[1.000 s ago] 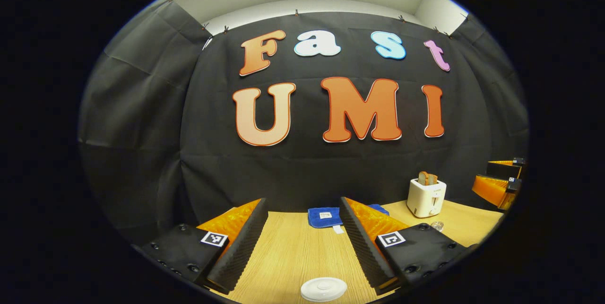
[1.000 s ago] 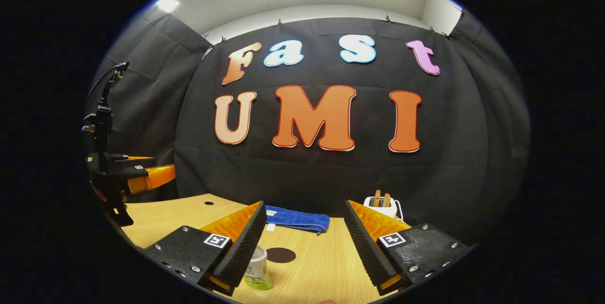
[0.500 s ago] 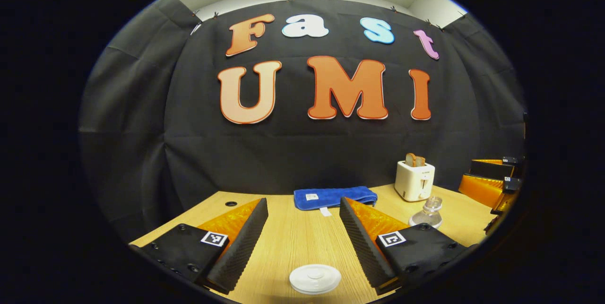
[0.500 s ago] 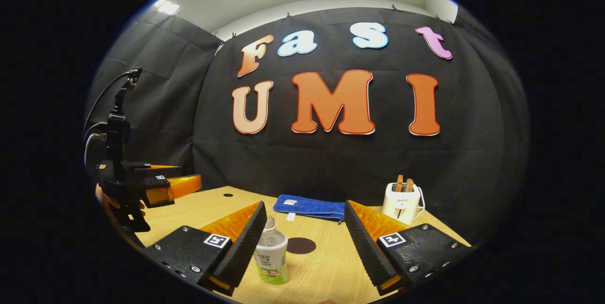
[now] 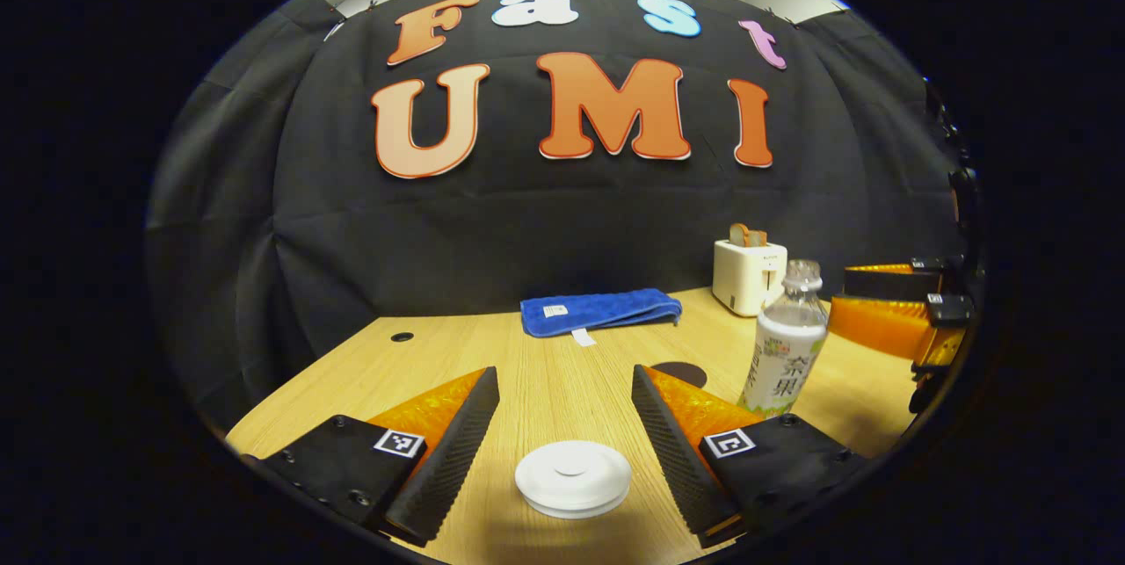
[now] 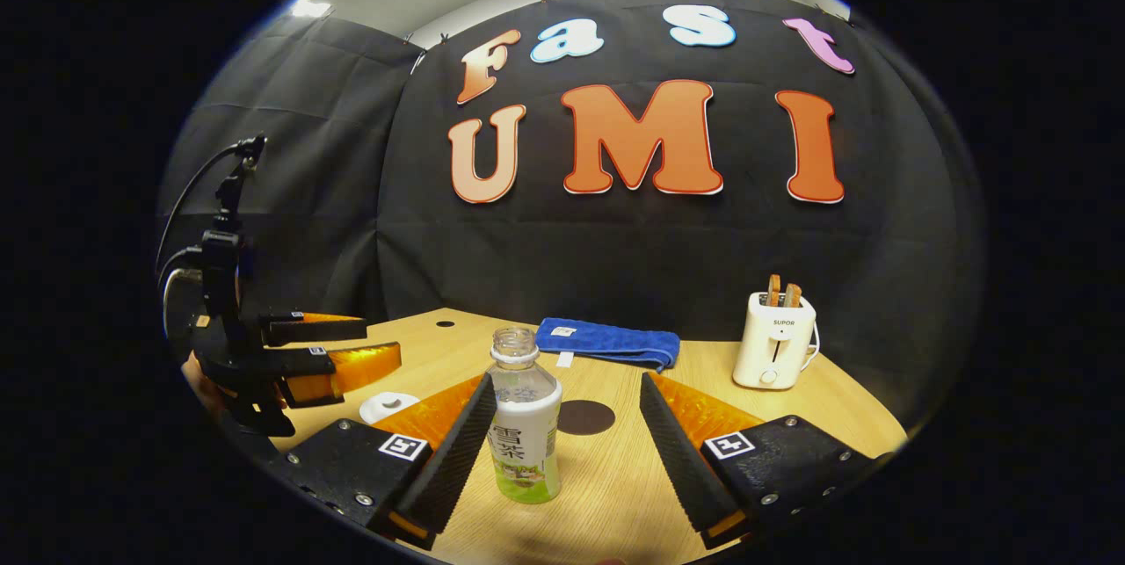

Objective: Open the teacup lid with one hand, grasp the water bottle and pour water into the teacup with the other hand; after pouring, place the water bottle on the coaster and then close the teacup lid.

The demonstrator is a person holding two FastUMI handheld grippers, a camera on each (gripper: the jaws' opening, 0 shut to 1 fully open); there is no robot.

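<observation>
While the left gripper (image 5: pixel 562 433) hung released above the white lid (image 5: pixel 573 478), the right gripper (image 6: pixel 562 446), fingers apart, flanked the uncapped water bottle (image 6: pixel 524 420) on the surface (image 6: pixel 615 477).

The right gripper (image 6: pixel 562 451) hangs wide open over the table (image 6: pixel 615 495), an uncapped water bottle (image 6: pixel 525 429) upright just beside its left finger. Beyond lie a dark coaster (image 6: pixel 586 416), blue towel (image 6: pixel 608 344) and toaster (image 6: pixel 774 351); far left, the left gripper (image 6: pixel 347 345) hovers above a white lid (image 6: pixel 388 407).
</observation>
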